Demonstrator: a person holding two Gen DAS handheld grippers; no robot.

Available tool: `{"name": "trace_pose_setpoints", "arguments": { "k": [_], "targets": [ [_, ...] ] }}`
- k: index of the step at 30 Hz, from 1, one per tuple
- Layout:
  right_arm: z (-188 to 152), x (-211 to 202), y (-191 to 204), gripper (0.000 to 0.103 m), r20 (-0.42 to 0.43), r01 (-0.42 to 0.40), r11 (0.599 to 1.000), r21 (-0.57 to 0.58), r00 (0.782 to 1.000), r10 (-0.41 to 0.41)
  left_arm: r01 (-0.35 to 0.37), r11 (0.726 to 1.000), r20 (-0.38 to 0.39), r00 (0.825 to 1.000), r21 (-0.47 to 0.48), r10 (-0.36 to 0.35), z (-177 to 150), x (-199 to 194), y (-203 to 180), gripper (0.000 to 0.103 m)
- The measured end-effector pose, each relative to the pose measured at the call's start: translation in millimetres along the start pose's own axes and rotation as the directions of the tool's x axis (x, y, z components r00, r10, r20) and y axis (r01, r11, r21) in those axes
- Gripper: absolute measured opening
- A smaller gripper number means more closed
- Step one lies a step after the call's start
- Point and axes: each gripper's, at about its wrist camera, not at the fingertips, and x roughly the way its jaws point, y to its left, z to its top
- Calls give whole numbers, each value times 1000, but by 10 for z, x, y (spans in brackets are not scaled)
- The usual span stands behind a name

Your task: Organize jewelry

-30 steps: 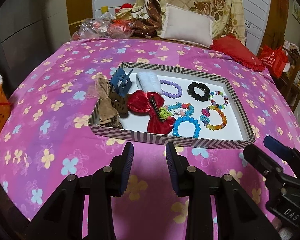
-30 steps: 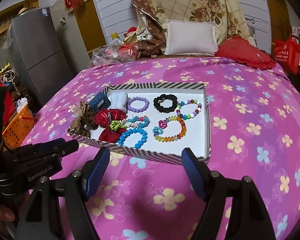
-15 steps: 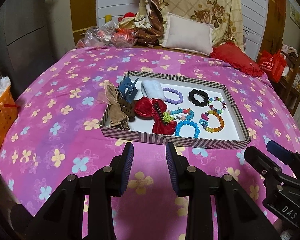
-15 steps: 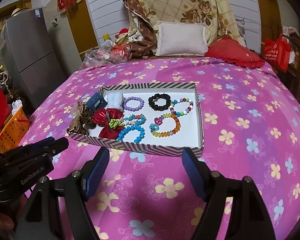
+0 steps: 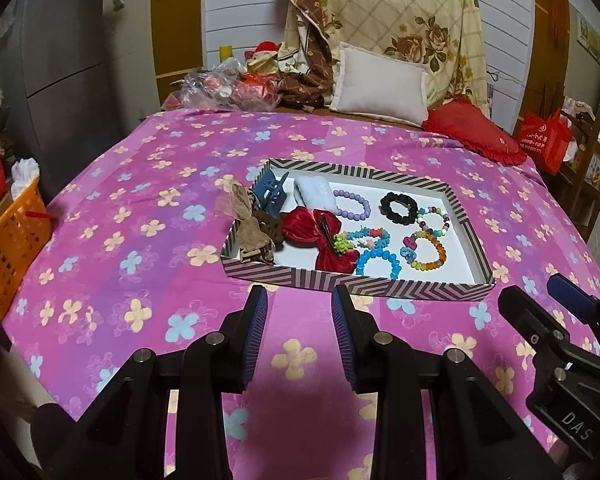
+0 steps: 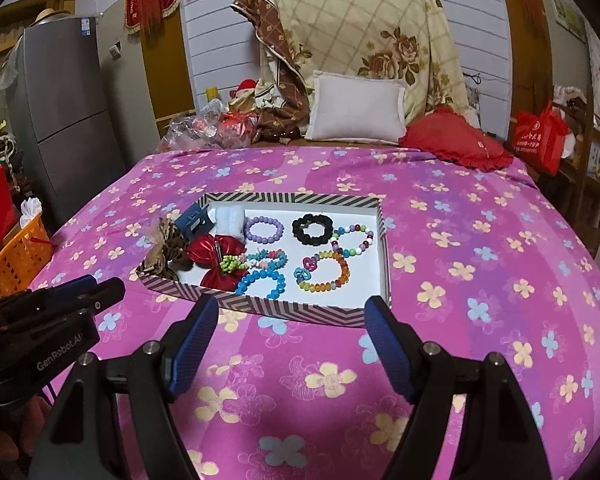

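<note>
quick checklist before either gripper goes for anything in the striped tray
1. Left gripper empty, jaws apart: ok.
2. Right gripper empty, jaws wide: ok.
3. Striped tray flat on the bedspread, ahead of both grippers: ok.
4. Black scrunchie and purple bracelet lie apart, easy to single out: ok.
5. Red bow free of the bead bracelets: not ok, they overlap.
6. What lies under the bow: cannot tell.

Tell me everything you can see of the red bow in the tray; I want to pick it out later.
The red bow is shiny, satin-like fabric with two puffed, creased loops and a dark metal clip across its knot. It lies flat in the left half of the striped tray, slightly askew. A brown bow touches its left loop, and a small green bead cluster rests against its right side. No gripper touches it.
</note>
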Motion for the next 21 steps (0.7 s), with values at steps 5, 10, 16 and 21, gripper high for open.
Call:
{"name": "trace_pose_setpoints", "arguments": {
  "k": [5, 10, 16, 21],
  "targets": [
    [-10, -64, 50, 79, 11, -11, 1000, -4, 1000, 11, -10, 1000, 21, 1000, -1, 10, -21, -109, 23, 32],
    [-52, -111, 129, 79, 19, -9, 1000, -21, 1000, 9, -28, 1000, 48, 998, -7, 28, -34, -223, 58, 32],
    [-45, -197, 183, 79, 33, -2, 1000, -27, 999, 3, -38, 999, 71, 997, -12, 38, -35, -329, 83, 32],
    [-3, -228, 200, 82, 46, 12, 1000, -16, 999, -11, -32, 999, 81, 996, -20, 34, -48, -392, 93, 32]
  ]
}}
